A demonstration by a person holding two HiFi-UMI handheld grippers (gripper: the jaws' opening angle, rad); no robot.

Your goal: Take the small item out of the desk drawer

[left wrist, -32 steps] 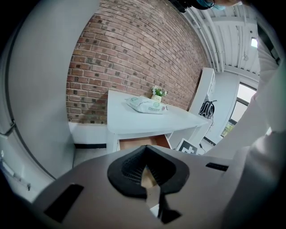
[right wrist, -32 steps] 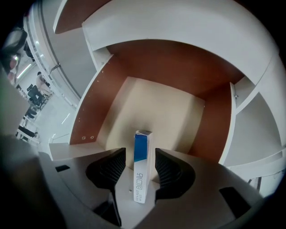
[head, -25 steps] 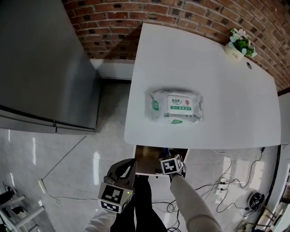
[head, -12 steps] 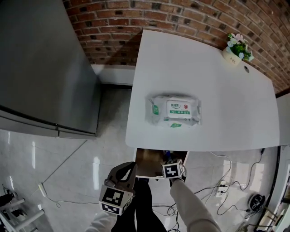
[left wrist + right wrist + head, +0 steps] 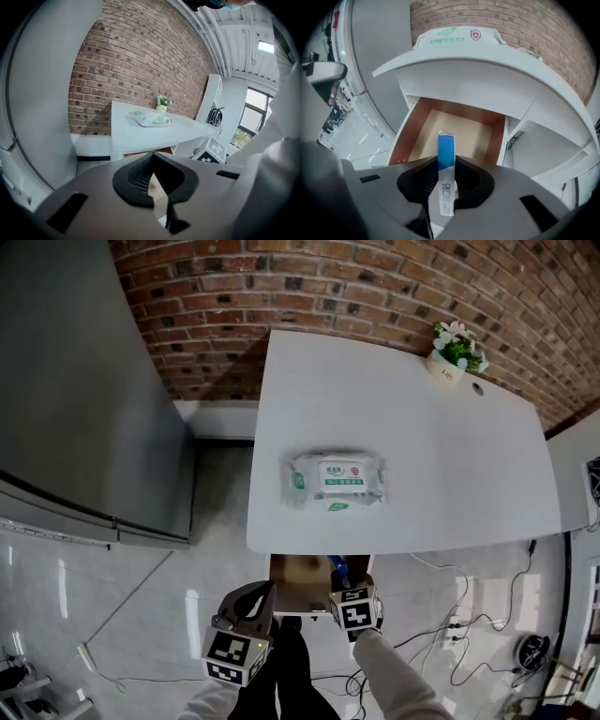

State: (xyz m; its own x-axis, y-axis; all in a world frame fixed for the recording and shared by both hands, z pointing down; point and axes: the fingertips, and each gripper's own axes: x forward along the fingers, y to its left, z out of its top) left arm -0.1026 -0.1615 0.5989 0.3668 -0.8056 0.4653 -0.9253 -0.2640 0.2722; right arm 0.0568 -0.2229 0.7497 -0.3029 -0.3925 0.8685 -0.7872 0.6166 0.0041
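Nearly done: right tongs [image 5: 446, 180] grip the blue-and-white packet [image 5: 446, 152] over the open drawer [image 5: 405, 140] at the surface's [image 5: 422, 456] 6 o'clock edge, left tongs [image 5: 151, 183] closed and empty; carrying it clear seems left.

Pack of wet wipes [image 5: 335, 480]: sealed, lying flat and label up on the white desktop [image 5: 441, 456], nearer the front edge than the wall. Small potted plant [image 5: 453, 350]: upright at a far corner, well apart from the pack, with a round cable hole [image 5: 477, 387] just beside it. Red brick wall [image 5: 375, 287] behind. Tall grey cabinet [image 5: 75, 399] alongside. Loose cables [image 5: 455, 620] trail across the glossy tiled floor [image 5: 122, 606].
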